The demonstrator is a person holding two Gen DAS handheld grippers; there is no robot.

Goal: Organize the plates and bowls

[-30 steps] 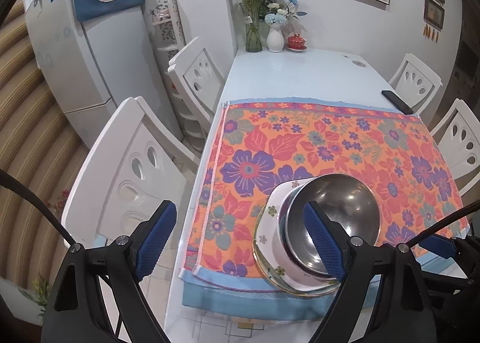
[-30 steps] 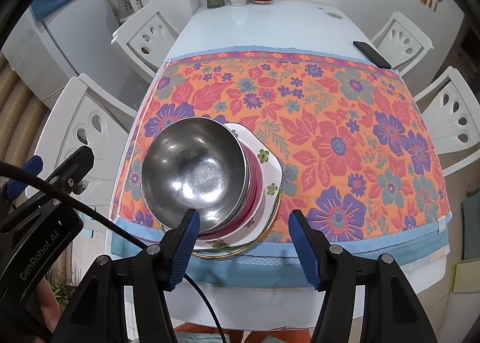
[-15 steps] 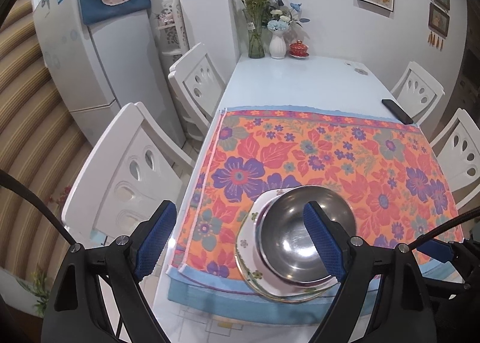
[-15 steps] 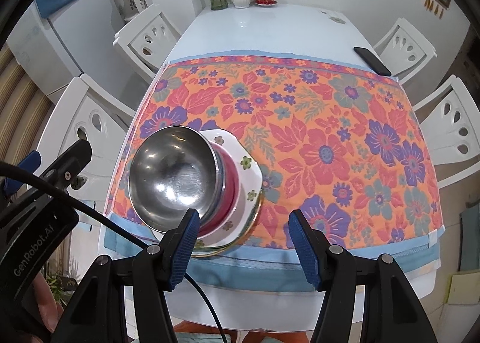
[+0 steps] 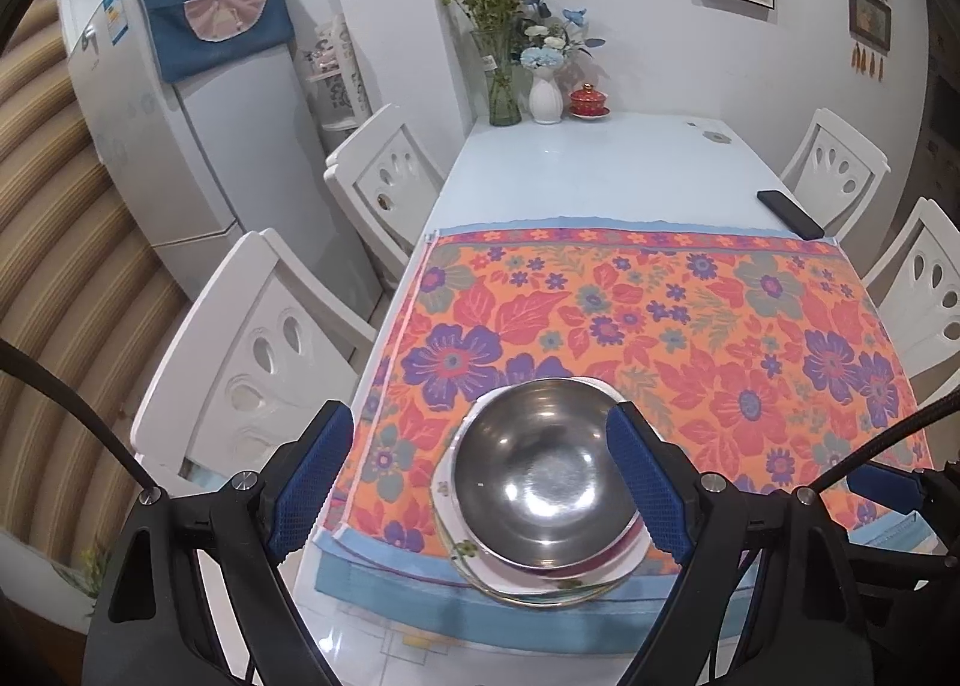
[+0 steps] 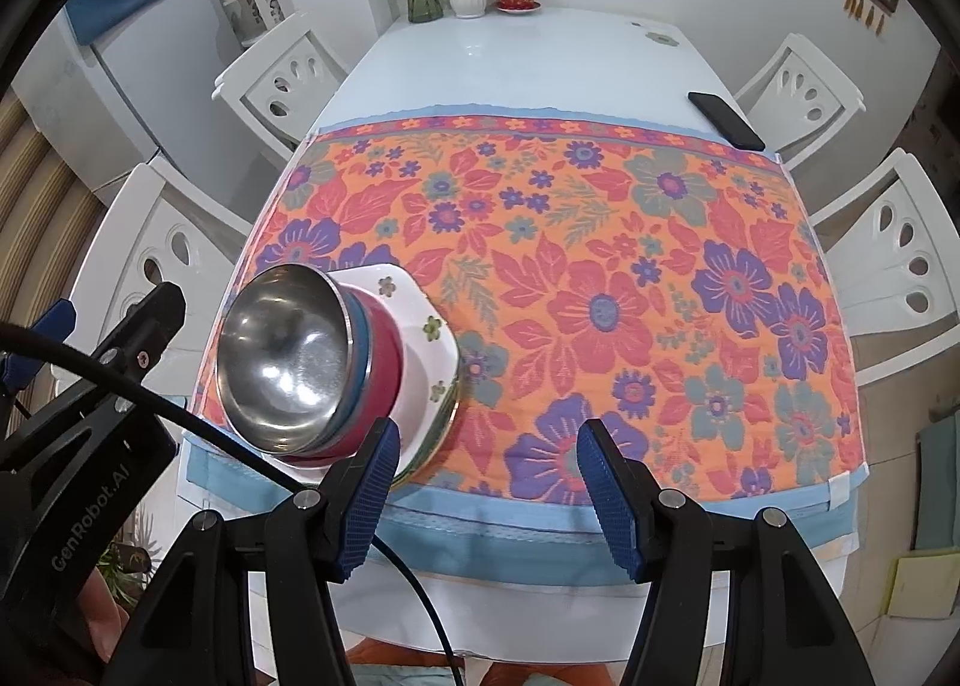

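1. In the left wrist view, your left hand-held gripper (image 5: 480, 482) is hanging wide open above the near edge of the surface (image 5: 600, 170), holding nothing. Its two blue pads are sitting either side of the stack without touching it.

2. Here the steel bowl (image 5: 543, 473) is resting on top of the stack, with the white flowered plate (image 5: 510, 581) showing under it. The whole stack is sitting at the near left corner of the floral cloth (image 5: 690, 326), close to the edge.

3. In the right wrist view, your right hand-held gripper (image 6: 486, 488) is also standing wide open and empty, hovering over the cloth's near border just beside the stack. Its left pad is appearing right next to the plate's rim; whether it is touching, you cannot tell.

4. This view is showing the stack from the side: steel bowl (image 6: 282, 362) on top, a blue-rimmed layer and a red bowl (image 6: 378, 380) nested beneath, then the flowered plate (image 6: 429, 338) at the bottom.

5. Judging by looks, the steel bowl is likely being light, rigid and slippery, so you are better off pinching its rim than its curved wall. The plate is looking ceramic and fragile; take it by the rim too, and keep it level.

6. With the stack sitting so near the edge, a sideways nudge is risking sliding it off.
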